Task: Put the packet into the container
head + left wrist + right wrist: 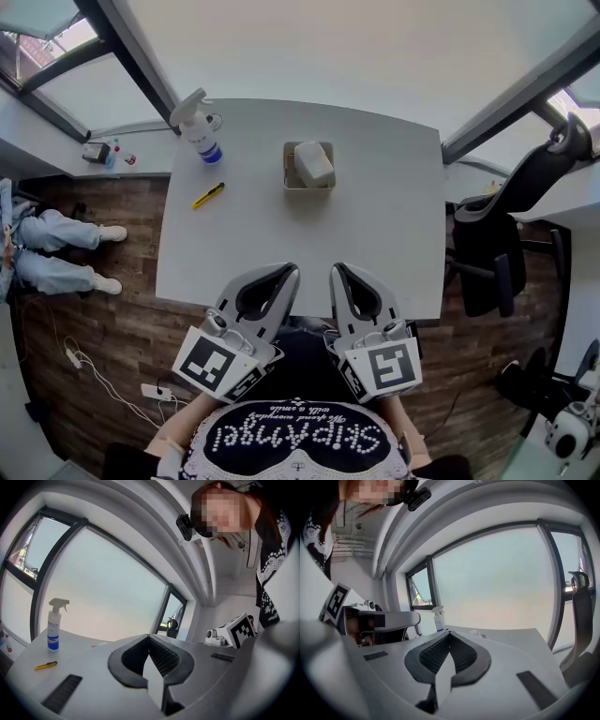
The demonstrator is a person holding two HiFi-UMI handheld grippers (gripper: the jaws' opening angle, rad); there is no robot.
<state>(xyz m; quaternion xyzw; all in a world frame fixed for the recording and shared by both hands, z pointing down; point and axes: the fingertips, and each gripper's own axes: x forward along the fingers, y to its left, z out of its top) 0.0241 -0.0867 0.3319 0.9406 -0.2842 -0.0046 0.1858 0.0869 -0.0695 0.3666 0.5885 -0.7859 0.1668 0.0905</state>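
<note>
Packet (314, 163), a pale cushion-shaped pouch, lies inside the shallow beige rectangular container (288, 180), which stands at the far middle of the light grey worktop (394, 234). The packet rests on the container's floor with its top rising a little above the rim, so the placing step appears to be complete.

Left claw (292, 270) and right claw (337, 270) hang side by side over the near edge of the worktop, close to the person's body and well apart from the container. Each gripper view shows the ribbed pads pressed together at the tip with nothing between them (left claw (149, 637), right claw (449, 633)). That is consistent with tools parked clear of the work, not poised for a grasp.

A white spray bottle with a blue label (201, 131) stands at the far left corner. A yellow pen-like tool (208, 195) lies near it, left of the container; neither touches it. A black office chair (497, 244) stands to the right, off the worktop.
</note>
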